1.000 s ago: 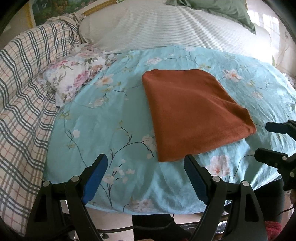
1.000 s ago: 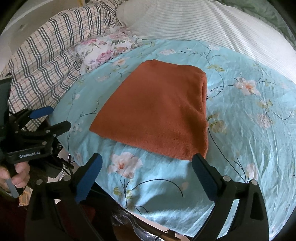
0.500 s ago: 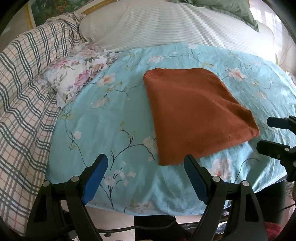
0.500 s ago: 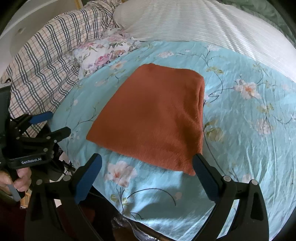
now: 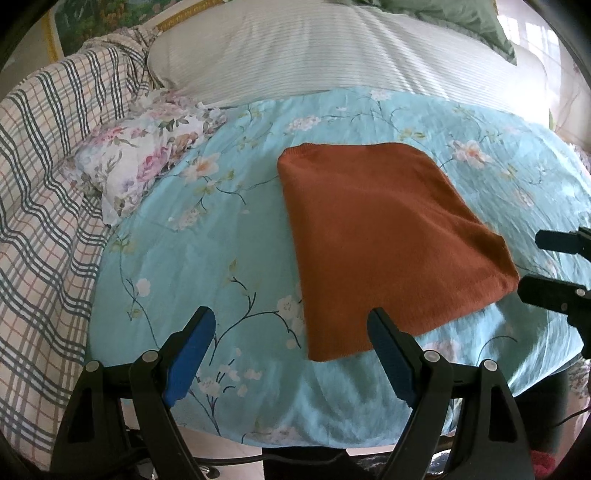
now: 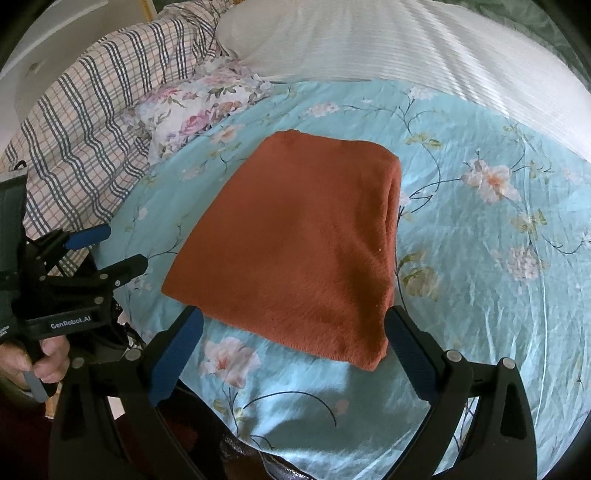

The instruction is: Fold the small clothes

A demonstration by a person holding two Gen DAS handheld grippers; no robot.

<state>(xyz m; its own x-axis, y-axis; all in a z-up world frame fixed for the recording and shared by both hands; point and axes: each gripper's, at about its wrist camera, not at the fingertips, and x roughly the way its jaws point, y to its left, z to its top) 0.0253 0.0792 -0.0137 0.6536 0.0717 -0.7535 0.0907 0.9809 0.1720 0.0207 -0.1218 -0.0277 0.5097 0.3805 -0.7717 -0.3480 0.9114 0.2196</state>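
A rust-orange garment [image 5: 384, 240] lies folded flat in a rectangle on the light blue floral sheet [image 5: 207, 258]; it also shows in the right wrist view [image 6: 303, 243]. My left gripper [image 5: 291, 343] is open and empty, just short of the garment's near left corner. My right gripper [image 6: 295, 347] is open and empty, its fingers straddling the garment's near edge without holding it. The right gripper shows at the right edge of the left wrist view [image 5: 554, 266], and the left gripper at the left of the right wrist view [image 6: 107, 251].
A floral pillow [image 5: 140, 166] lies left of the garment. A plaid blanket [image 5: 40, 192] covers the left side. A white striped duvet [image 5: 332, 51] lies behind, with a green pillow [image 5: 454, 18] at the back. The bed's front edge is just below the grippers.
Both grippers have moved slightly forward toward the garment; it sits a little closer to the fingers in both views. The garment itself has not moved.
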